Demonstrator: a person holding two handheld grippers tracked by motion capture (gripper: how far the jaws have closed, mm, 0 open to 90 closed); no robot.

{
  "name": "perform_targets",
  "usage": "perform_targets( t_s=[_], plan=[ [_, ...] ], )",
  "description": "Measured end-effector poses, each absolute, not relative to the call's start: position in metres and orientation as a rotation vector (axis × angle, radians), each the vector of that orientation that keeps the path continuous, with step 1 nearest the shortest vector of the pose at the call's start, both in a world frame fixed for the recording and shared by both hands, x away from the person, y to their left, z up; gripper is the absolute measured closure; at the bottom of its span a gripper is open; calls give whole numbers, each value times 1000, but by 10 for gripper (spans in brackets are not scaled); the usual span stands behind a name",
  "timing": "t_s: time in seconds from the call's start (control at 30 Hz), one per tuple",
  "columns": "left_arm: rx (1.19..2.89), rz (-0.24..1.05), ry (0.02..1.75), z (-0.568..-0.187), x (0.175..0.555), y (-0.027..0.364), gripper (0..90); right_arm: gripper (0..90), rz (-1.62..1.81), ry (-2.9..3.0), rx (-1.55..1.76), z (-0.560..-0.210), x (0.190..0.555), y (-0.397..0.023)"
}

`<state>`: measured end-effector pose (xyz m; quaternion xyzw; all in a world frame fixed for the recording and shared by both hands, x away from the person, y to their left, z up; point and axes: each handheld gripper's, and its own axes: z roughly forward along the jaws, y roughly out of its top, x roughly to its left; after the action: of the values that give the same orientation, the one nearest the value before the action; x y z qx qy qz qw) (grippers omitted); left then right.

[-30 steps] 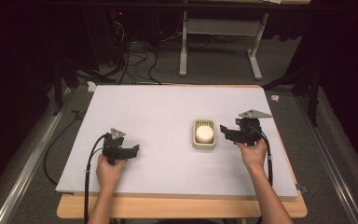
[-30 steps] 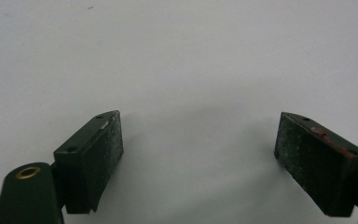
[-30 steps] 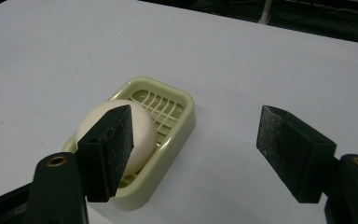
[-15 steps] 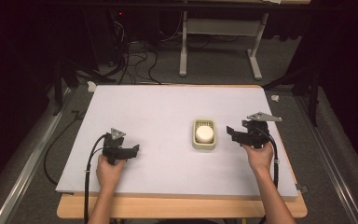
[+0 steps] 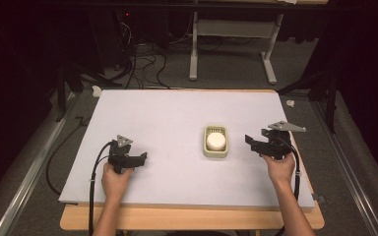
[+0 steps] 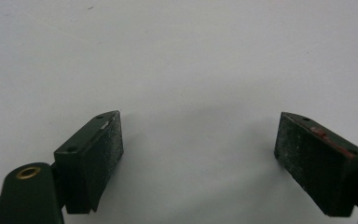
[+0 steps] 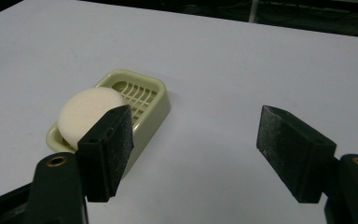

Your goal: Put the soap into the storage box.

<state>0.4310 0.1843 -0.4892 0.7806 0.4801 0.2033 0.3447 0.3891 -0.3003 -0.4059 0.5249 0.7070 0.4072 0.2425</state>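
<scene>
high view: fixed above near edge of surface, facing forward and down, far enough to take in whole white sheet, both forearms, floor beyond.
left gripper view: riding low, looking steeply down along own jaws, very near bare white surface.
right gripper view: riding low, looking forward along own jaws across surface, near soap dish.
shared with high view: soap dish, white surface.
</scene>
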Motion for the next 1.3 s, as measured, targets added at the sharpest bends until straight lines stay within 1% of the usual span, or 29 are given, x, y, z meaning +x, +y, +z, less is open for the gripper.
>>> perform_targets(
  t_s=[0.73,1.3],
  plan=[
    [2028,528,1247,-489,431,184,158,282,1136,1907,1469,-415,372,-321],
    [2029,528,1247,-489,431,184,158,283,1158,1906,1474,-427,359,-322]
  ],
)
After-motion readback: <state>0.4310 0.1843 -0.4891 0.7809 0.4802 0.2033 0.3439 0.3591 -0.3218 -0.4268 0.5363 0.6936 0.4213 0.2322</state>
